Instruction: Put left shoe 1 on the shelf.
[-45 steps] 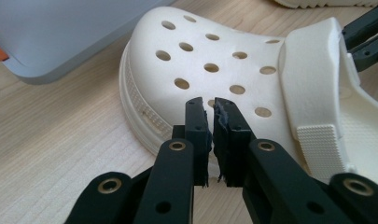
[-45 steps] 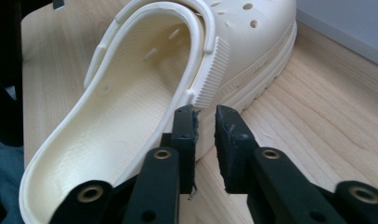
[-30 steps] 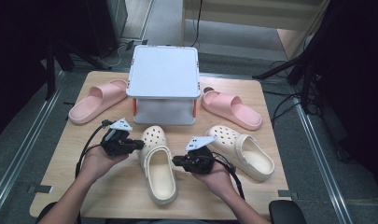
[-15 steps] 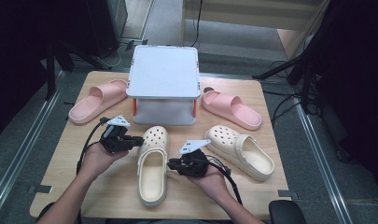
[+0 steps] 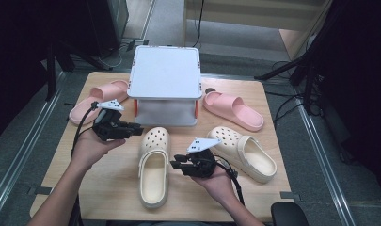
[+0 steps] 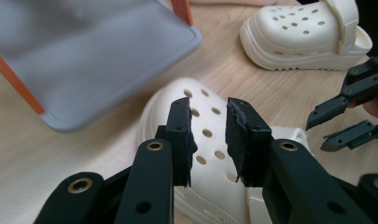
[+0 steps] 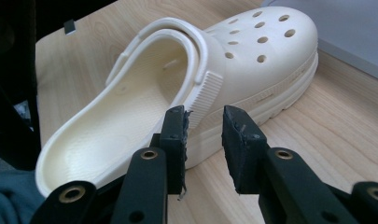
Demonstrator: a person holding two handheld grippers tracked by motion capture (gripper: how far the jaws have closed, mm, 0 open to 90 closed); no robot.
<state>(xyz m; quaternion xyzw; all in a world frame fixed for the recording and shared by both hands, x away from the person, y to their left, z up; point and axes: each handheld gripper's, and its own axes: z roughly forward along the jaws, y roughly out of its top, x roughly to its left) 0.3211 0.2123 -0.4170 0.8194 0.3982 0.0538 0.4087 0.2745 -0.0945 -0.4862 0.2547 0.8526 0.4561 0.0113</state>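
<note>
Both tongs, left (image 5: 137, 130) and right (image 5: 178, 163), just opened beside clog (image 5: 153, 172).

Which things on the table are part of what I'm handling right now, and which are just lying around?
In the job:
- near cream clog, lying between both tools
- left tool, open
- right tool, open

Lying about:
- other cream clog
- two pink slides
- grey shelf rack
</note>
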